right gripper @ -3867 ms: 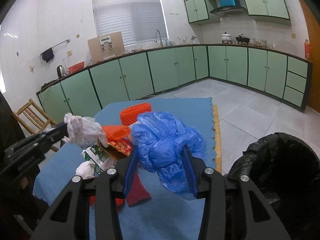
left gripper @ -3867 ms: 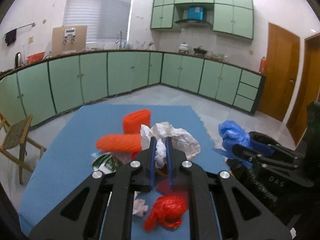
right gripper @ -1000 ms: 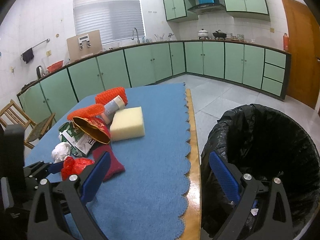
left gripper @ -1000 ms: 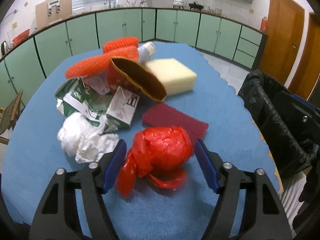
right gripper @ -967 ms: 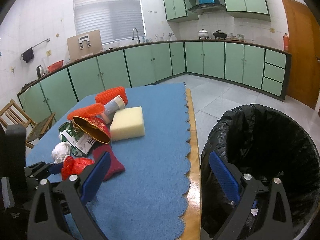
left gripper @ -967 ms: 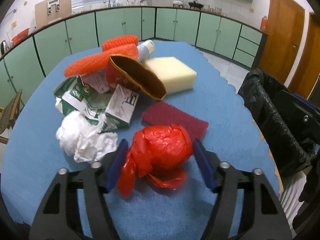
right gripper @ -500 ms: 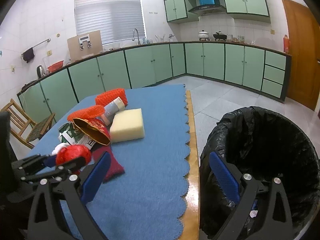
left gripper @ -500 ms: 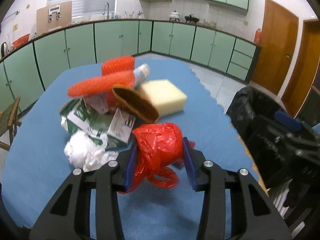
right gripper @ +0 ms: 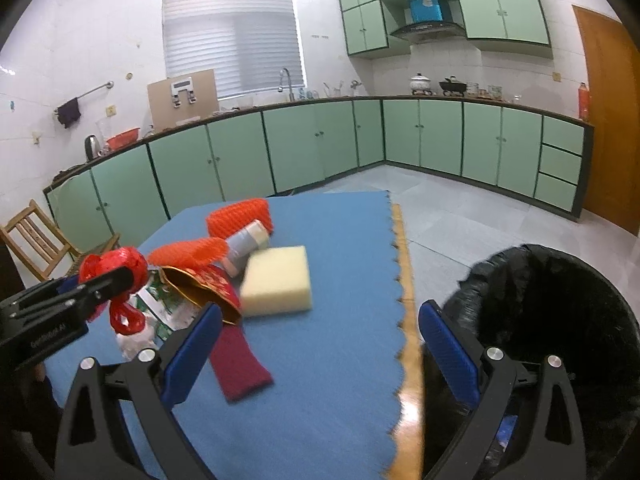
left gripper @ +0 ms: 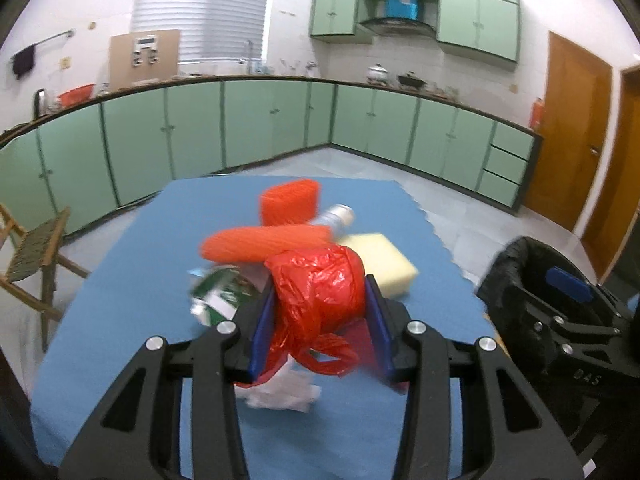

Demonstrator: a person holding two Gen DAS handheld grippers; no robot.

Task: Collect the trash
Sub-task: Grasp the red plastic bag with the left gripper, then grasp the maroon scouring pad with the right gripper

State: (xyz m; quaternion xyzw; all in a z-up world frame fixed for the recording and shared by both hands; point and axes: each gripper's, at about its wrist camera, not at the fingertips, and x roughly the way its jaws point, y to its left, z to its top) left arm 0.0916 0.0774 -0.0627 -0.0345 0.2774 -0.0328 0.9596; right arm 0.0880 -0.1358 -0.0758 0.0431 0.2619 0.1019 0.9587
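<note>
Red plastic bag (left gripper: pixel 318 292), balled up, clamped between left gripper (left gripper: pixel 320 322) pads, lifted clear above blue mat (left gripper: pixel 132 264), near edge. Likely light, soft, crinkly, slippery; loose handles dangle below. Hold on bulky middle looks soundest. Right gripper (right gripper: pixel 320 354) jaws wide apart, nothing between, beside black-lined bin (right gripper: pixel 560 300) at right. Sponge (right gripper: pixel 278 284), cartons farther back.
</note>
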